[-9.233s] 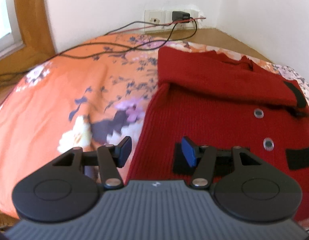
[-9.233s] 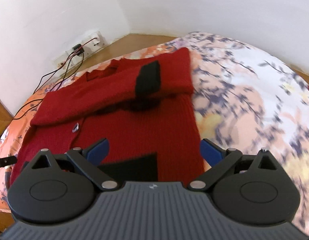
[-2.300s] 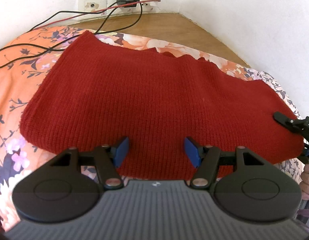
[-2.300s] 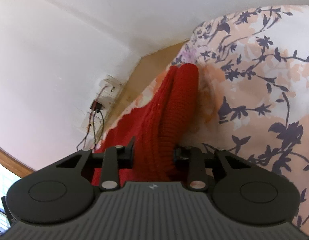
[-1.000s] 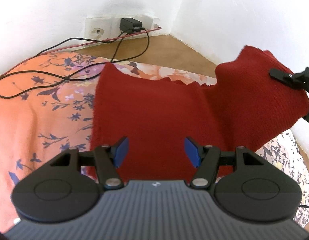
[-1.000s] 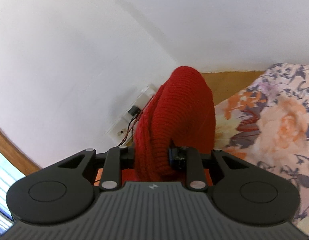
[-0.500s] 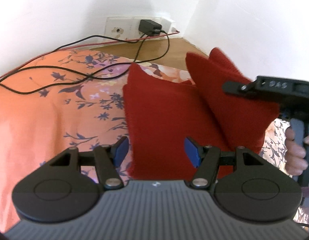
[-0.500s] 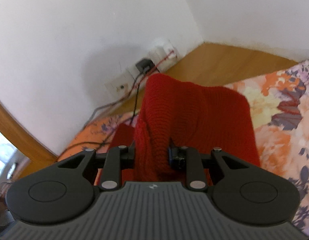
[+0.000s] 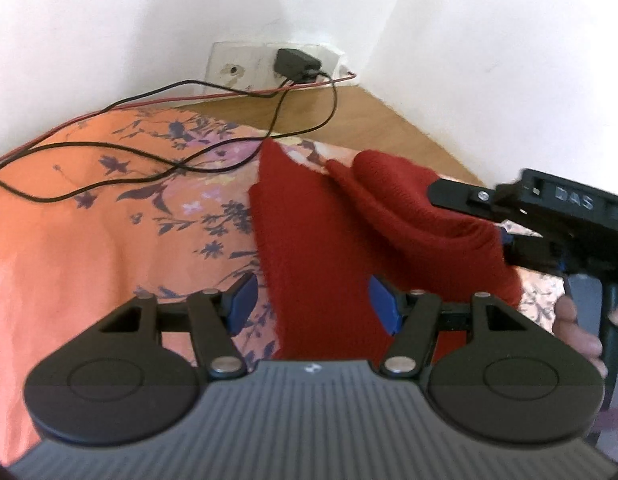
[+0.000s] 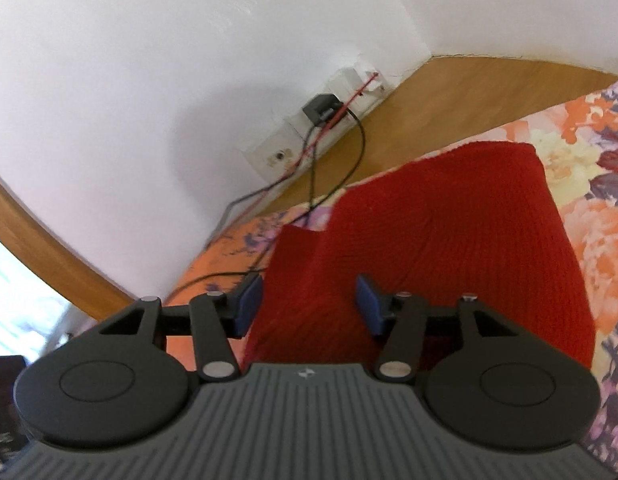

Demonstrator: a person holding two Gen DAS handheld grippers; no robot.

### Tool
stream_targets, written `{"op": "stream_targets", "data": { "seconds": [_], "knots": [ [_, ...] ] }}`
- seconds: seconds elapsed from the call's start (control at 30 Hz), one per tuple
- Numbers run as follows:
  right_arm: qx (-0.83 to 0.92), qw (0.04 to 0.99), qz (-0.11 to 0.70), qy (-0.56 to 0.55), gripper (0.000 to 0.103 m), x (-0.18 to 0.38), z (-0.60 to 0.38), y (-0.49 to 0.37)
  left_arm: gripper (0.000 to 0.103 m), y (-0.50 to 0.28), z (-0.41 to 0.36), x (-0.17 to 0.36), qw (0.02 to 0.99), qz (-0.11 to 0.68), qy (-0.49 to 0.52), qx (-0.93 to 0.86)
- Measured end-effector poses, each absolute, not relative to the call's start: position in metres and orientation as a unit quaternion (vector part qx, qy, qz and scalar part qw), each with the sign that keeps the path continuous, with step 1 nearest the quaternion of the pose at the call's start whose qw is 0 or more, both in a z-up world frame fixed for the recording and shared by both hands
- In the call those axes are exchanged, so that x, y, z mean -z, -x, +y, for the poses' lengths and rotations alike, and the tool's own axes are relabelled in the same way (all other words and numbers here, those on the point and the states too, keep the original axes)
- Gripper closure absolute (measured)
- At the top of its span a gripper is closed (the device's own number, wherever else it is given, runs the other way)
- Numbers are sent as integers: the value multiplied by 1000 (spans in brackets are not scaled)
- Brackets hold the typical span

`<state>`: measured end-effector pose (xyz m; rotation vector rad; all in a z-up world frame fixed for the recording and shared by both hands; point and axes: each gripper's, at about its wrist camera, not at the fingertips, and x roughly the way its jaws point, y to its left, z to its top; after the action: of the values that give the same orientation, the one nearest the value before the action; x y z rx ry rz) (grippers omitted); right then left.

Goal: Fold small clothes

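Observation:
A red knitted sweater (image 9: 309,248) lies folded on the orange floral bedspread (image 9: 89,240), its right part doubled over to the left in a thick roll (image 9: 409,200). My left gripper (image 9: 309,304) hovers open over the sweater's near left edge with nothing between its blue pads (image 9: 241,300). In the left wrist view my right gripper (image 9: 469,216) comes in from the right at the rolled fold, one finger above the fabric. In the right wrist view the right gripper (image 10: 309,304) stands open above the sweater (image 10: 449,240), which lies flat below it.
Black and red cables (image 9: 149,168) trail across the bedspread to a wall socket with a black plug (image 9: 297,64) in the corner. A wooden floor strip (image 9: 369,120) runs along the white walls. A person's hand (image 9: 577,328) holds the right gripper's handle.
The right gripper carried the sweater's right side up and over to the left, laid it on the rest, and its jaws have parted. The left gripper stayed open, shifting slightly.

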<state>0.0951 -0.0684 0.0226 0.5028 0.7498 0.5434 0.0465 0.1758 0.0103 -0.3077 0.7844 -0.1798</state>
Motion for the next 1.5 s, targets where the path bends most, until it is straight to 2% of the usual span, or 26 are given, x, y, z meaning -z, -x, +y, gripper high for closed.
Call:
{"op": "stream_targets", "data": {
  "seconds": [0.1, 0.23, 0.5, 0.57, 0.97, 1.3, 1.37, 1.5],
  "knots": [
    [-258, 866, 344, -253, 42, -31, -83, -84, 40, -51, 171, -14, 905, 379, 161, 105],
    [-235, 878, 326, -261, 36, -40, -111, -68, 40, -63, 162, -23, 902, 381, 167, 115],
    [-139, 892, 316, -291, 34, -25, -177, -66, 39, -100, 153, -40, 889, 379, 222, 126],
    [-111, 897, 325, -277, 34, -19, -188, -67, 35, -111, 149, -40, 887, 381, 232, 123],
    [-45, 912, 351, -208, 34, 13, -215, -81, 35, -148, 110, -8, 871, 428, 223, 92],
    [-45, 918, 367, -144, 36, 40, -202, -111, 36, -153, 93, 11, 869, 431, 225, 95],
    [-55, 921, 362, -132, 36, 42, -195, -112, 38, -153, 89, 13, 873, 427, 213, 99],
    [-71, 922, 349, -150, 36, 44, -188, -109, 65, -151, 91, 15, 873, 420, 217, 120]
  ]
}}
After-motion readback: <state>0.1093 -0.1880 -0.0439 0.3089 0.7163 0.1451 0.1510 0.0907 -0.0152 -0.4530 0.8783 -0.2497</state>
